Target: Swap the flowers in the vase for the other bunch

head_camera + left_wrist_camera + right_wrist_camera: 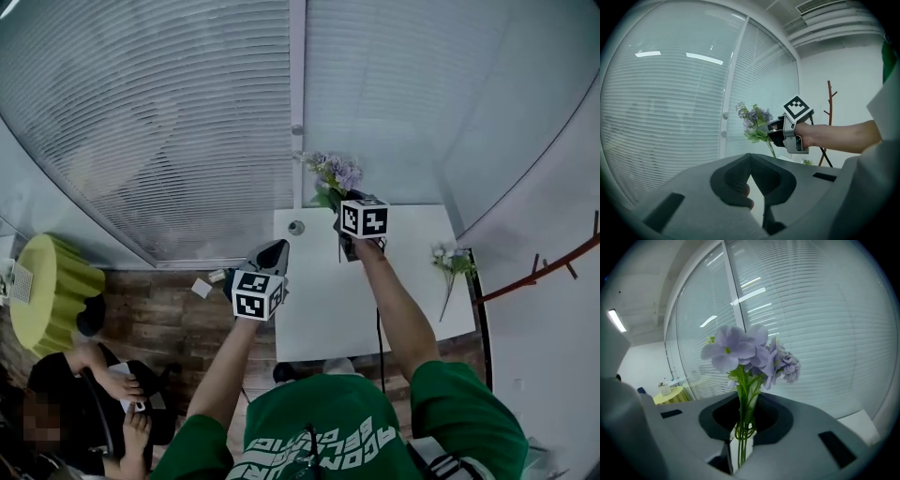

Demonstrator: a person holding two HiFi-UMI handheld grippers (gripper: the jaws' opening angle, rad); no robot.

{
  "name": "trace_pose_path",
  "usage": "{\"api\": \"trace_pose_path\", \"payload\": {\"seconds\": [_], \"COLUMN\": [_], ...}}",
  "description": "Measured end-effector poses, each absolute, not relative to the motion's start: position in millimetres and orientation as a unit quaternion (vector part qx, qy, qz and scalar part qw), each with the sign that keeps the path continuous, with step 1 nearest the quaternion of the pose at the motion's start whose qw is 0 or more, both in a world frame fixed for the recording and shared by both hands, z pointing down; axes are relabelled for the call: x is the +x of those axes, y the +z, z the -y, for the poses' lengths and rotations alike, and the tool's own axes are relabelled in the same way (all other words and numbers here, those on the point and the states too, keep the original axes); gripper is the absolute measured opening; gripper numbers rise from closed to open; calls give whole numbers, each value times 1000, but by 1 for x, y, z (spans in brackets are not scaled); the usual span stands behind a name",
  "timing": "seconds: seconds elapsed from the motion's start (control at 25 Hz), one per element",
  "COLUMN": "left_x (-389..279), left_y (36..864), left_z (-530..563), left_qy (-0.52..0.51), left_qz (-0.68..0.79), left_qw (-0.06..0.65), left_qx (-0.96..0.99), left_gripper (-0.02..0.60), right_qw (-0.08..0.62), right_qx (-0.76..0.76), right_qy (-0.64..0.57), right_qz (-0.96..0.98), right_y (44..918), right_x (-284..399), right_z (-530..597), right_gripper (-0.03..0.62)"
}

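My right gripper (337, 201) is shut on the green stems of a bunch of purple flowers (335, 172) and holds it upright in the air over the far edge of the white table (319, 319). In the right gripper view the stems (742, 427) run between the jaws and the blooms (740, 350) stand above them. The left gripper view shows the same bunch (753, 120) and my right gripper (774, 132). My left gripper (273, 254) hangs left of the table with its jaws together and nothing seen in them. A white-flowered bunch (453, 263) lies at the table's right edge. No vase shows in any view.
A glass wall with blinds (187, 122) and its door frame (296, 94) stand behind the table. A yellow-green round stool (52, 286) and a seated person (84, 394) are at lower left on the wooden floor. A red-brown branching coat stand (544, 267) rises at the right.
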State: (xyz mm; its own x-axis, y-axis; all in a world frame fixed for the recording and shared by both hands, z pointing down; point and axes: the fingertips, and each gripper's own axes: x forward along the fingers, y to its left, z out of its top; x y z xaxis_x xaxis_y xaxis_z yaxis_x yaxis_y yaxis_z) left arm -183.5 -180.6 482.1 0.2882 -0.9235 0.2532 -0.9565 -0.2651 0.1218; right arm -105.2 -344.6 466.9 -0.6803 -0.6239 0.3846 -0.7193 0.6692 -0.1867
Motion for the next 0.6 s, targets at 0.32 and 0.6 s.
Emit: {"api": "trace_pose_path", "payload": {"seconds": [0.32,0.6], "left_x": [-89,-6], "left_y": [484,489], "left_z": [219,237], "left_qy": [79,90], "left_qz": [518,453], "left_qw": [121,117], "left_qx": [843,879], "left_gripper": [3,3], "right_qw": [125,111], "right_qx": [451,515], "right_qy": [172,184], "right_qz": [866,830], "right_y": [462,468], "right_x": [20,129], "right_z": [368,369], "right_gripper": [57,57]}}
